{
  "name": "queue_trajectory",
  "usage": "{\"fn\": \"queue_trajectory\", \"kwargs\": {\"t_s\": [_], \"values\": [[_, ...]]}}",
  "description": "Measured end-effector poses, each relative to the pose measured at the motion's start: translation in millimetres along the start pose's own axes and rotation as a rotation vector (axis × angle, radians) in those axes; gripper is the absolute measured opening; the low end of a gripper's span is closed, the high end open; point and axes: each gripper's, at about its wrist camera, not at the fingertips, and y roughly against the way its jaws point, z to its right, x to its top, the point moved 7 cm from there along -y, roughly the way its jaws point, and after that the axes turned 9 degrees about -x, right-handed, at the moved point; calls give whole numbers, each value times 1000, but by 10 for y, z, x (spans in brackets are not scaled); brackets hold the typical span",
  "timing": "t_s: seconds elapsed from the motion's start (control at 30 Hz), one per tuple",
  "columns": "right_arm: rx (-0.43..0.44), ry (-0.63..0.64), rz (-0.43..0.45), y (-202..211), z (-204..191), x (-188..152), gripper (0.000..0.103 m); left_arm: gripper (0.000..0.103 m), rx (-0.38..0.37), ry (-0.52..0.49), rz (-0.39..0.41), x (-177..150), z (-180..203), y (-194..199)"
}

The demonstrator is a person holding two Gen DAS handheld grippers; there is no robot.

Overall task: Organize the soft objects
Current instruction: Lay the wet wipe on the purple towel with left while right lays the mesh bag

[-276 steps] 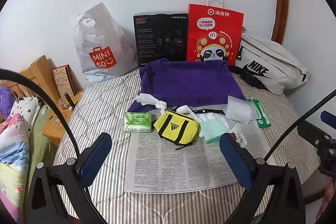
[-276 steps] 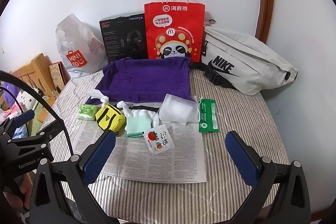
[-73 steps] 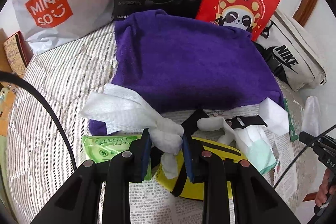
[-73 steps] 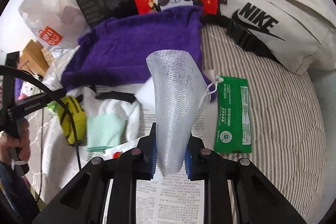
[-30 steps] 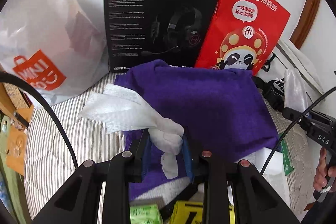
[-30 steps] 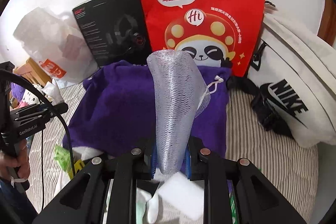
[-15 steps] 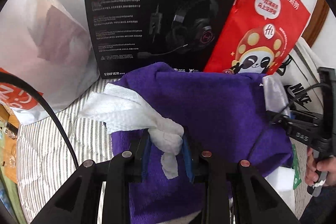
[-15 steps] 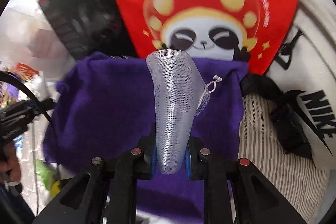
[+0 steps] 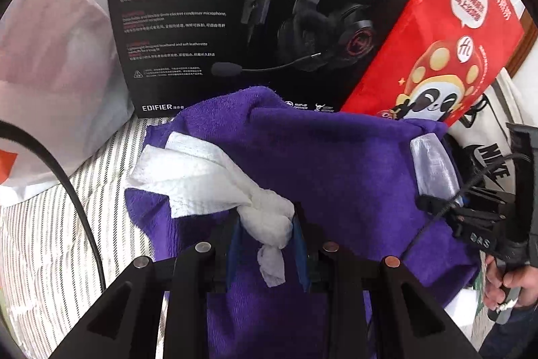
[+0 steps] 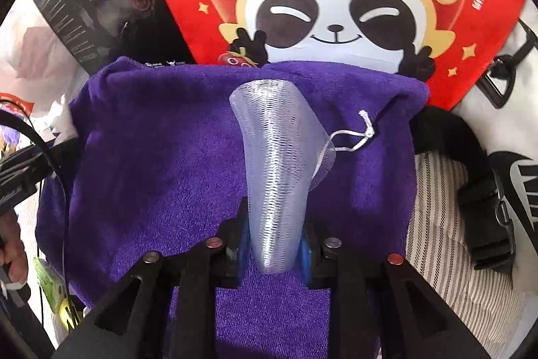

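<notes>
Mesh pouch (image 10: 275,164), limp and light, hangs loosely between the right tool's (image 10: 274,241) just-easing pads at six o'clock; left tool (image 9: 265,238) pinches the knotted wipe (image 9: 269,221).

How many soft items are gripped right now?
2. A knotted white cloth sits in the left tool, and a mesh pouch in the right tool, both over the purple towel. Others may lie out of view.

Both grippers have carried their loads over the purple towel (image 10: 161,157); the right gripper (image 10: 273,244) jaws have just been opening around the mesh pouch (image 10: 279,164).
</notes>
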Motion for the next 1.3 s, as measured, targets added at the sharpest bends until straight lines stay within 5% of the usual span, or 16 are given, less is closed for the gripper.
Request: {"fn": "queue_trajectory", "kwargs": {"t_s": [0.27,0.47,0.67,0.8,1.3], "values": [[28,23,15,46,-121,-56,66,27,72,-20,-43,-4,21,-233],[11,22,10,61,-113,-108,69,31,84,-35,-59,3,198,-296],[0,20,20,153,-76,-138,81,63,71,-26,-62,-55,308,-267],[-3,5,32,274,-94,-170,90,69,60,-11,-74,-121,397,-211],[3,-14,114,959,-16,-466,91,77,96,-33,-23,-357,764,537]]}}
